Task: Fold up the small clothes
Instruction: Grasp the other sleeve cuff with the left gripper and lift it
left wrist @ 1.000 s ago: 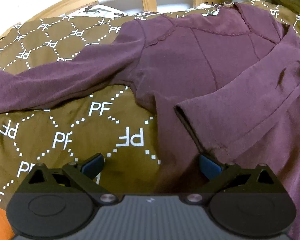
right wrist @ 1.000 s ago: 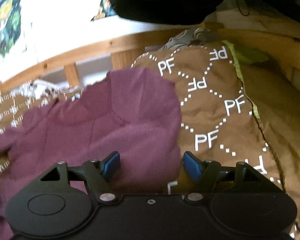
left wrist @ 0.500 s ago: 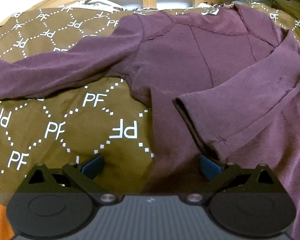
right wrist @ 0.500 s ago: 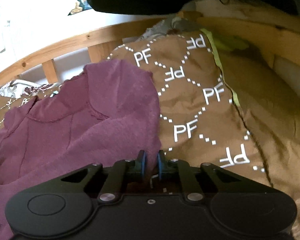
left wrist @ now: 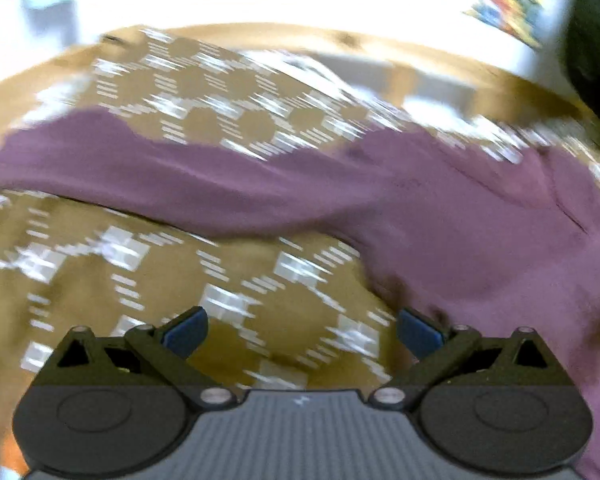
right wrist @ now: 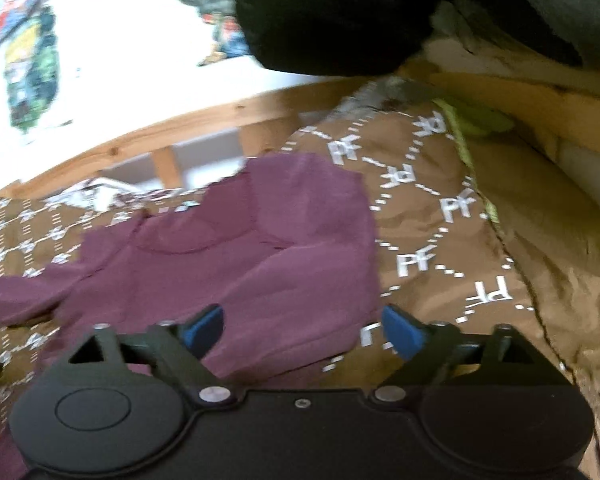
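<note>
While both tools gape wide, purple top (right wrist: pixel 260 256) lies under right tool (right wrist: pixel 302 330), right of left tool (left wrist: pixel 302 334)

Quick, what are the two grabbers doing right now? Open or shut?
Left gripper: open, holding nothing.
Right gripper: open, empty, over the edge of the purple shirt.

The left camera sits low and close over the bed (left wrist: pixel 100 280), looking along it toward the wooden rail (left wrist: pixel 380 46). Its picture is blurry. The right camera looks the same way from close up. Both see the purple top (left wrist: pixel 480 240) (right wrist: pixel 280 248) and brown blanket (right wrist: pixel 420 216).
</note>
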`<state>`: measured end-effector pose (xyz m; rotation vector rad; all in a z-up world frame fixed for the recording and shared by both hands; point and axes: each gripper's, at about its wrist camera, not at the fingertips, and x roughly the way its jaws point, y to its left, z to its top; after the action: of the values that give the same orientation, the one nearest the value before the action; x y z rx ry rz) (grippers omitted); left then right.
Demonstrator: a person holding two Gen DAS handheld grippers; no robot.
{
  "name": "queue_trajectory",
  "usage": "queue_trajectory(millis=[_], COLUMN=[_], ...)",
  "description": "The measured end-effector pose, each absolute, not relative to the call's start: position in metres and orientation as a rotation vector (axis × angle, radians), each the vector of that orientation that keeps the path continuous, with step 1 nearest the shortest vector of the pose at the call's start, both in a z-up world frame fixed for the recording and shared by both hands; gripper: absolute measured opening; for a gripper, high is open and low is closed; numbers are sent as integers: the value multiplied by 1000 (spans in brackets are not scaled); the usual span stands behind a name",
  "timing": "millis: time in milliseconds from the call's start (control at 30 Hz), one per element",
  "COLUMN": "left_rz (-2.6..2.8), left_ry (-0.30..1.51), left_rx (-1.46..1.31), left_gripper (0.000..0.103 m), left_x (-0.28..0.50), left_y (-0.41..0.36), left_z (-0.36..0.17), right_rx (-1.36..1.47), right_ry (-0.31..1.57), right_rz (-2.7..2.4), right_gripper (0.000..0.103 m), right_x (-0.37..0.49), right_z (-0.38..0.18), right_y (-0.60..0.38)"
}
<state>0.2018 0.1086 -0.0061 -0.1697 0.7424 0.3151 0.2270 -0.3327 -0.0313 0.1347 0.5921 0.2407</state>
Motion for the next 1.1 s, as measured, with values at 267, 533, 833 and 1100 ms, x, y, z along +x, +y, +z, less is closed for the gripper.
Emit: queue_trajectory(millis=[267, 533, 833, 1100], left_rz=[547, 651, 806, 838], left_ry=[618, 515, 550, 527], left_rx=[-302, -351, -507, -546], left_gripper=[103, 103, 92, 42], left_x=[180, 187, 197, 184], left_y=[207, 290, 344, 352], left_z=[34, 53, 40, 31], right_rx=[100, -23, -60, -68], right_ry=[562, 541, 541, 535], right_rz=[373, 474, 486, 501], right_gripper=[102, 102, 102, 102], right_x=[174, 146, 147, 147], right_z=[-32, -44, -48, -50], right_y=[-294, -247, -224, -216])
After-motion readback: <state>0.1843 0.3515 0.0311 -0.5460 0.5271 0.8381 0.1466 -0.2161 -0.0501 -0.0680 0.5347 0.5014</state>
